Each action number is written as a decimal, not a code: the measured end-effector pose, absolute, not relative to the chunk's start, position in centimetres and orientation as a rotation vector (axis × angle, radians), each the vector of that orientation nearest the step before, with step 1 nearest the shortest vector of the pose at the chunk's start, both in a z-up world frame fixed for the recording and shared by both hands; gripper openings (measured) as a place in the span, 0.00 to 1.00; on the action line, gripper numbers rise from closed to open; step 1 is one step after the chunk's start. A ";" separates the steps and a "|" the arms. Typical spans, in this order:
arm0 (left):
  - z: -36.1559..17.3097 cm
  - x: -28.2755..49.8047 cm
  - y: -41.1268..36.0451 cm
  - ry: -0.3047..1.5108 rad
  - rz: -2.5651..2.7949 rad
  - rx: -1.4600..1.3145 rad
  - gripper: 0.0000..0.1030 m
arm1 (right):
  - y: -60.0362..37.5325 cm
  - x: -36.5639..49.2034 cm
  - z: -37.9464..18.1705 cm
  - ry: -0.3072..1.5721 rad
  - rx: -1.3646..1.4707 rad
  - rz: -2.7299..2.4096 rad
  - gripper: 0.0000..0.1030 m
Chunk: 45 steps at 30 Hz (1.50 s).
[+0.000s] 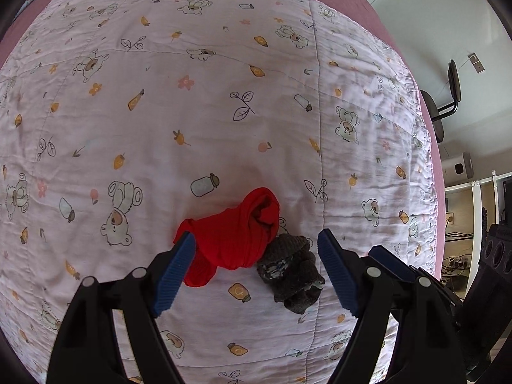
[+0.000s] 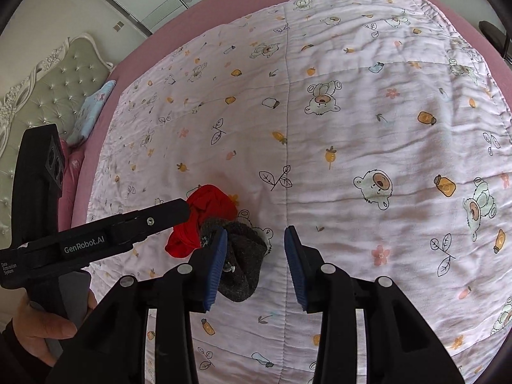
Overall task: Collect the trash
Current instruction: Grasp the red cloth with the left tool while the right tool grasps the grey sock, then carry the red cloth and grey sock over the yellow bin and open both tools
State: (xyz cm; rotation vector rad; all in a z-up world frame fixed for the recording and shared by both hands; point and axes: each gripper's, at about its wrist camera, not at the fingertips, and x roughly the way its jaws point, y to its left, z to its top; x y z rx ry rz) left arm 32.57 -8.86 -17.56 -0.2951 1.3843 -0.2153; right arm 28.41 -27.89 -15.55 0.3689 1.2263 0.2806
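Note:
A crumpled red cloth [image 1: 230, 240] and a dark grey sock [image 1: 291, 275] lie touching on a bear-print quilt [image 1: 192, 112]. My left gripper [image 1: 256, 235] hangs just above them, open, its blue pads standing either side of the pair. One finger [image 1: 388, 264] of my right gripper shows at the right. In the right wrist view my right gripper [image 2: 256, 232] is open above the grey sock [image 2: 243, 265]. Its left pad covers the sock's edge and its right pad stands clear. The red cloth [image 2: 204, 220] lies just beyond, partly behind the left gripper's finger [image 2: 153, 220].
The quilt covers a pink bed [image 2: 224, 6] with a tufted headboard [image 2: 48, 89] and a blue pillow [image 2: 92, 108]. A hand [image 2: 38, 326] holds the left gripper's handle. Past the bed's edge stand a chair [image 1: 444, 108] and shelves with cables [image 1: 464, 224].

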 end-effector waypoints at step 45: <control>-12.8 26.8 -5.9 1.190 -0.356 -0.383 0.35 | -26.9 22.8 -14.3 1.205 0.375 0.282 0.11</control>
